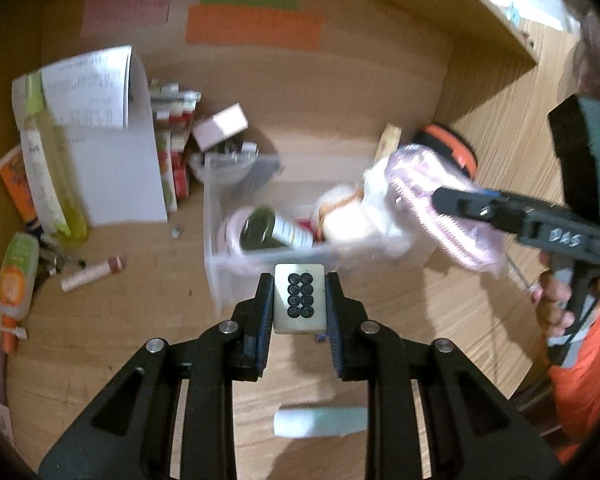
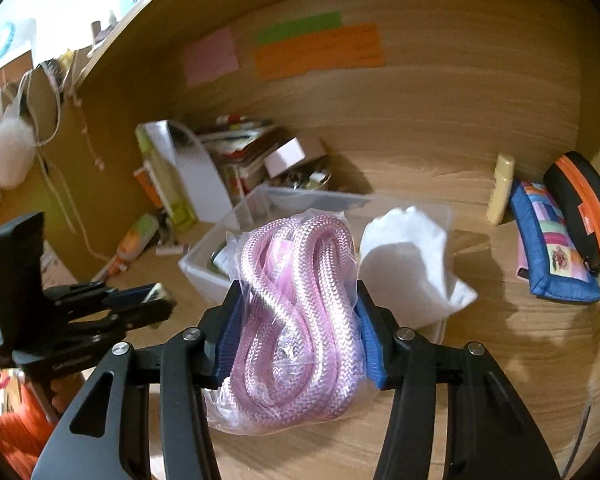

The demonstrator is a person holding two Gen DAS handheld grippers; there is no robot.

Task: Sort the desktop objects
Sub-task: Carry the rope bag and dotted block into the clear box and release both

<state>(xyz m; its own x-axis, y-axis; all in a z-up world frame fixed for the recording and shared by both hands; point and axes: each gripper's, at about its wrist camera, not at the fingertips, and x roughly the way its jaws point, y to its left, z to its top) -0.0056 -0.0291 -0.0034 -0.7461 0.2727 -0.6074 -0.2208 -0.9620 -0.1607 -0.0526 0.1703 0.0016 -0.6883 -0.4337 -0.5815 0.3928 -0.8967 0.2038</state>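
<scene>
Gripping a cream rectangular mahjong tile with eight black circles [image 1: 299, 304], my left claw [image 1: 299, 300] is clamped on its two long sides and holds it above the wooden worktop [image 1: 100, 320], just in front of the clear plastic storage bin [image 1: 214, 240]. My right claw [image 2: 298, 328] is clamped on a coil of pink braided rope sealed in a clear plastic bag [image 2: 296, 312], held above the near right corner of the same bin. Inside the bin lie a dark green glass bottle with a white label [image 1: 272, 230] and a white crumpled cloth [image 2: 404, 268]. A blue patchwork fabric pouch [image 2: 552, 256] and a black oval case with an orange zip [image 2: 584, 204] rest on the worktop, well apart from the bin.
</scene>
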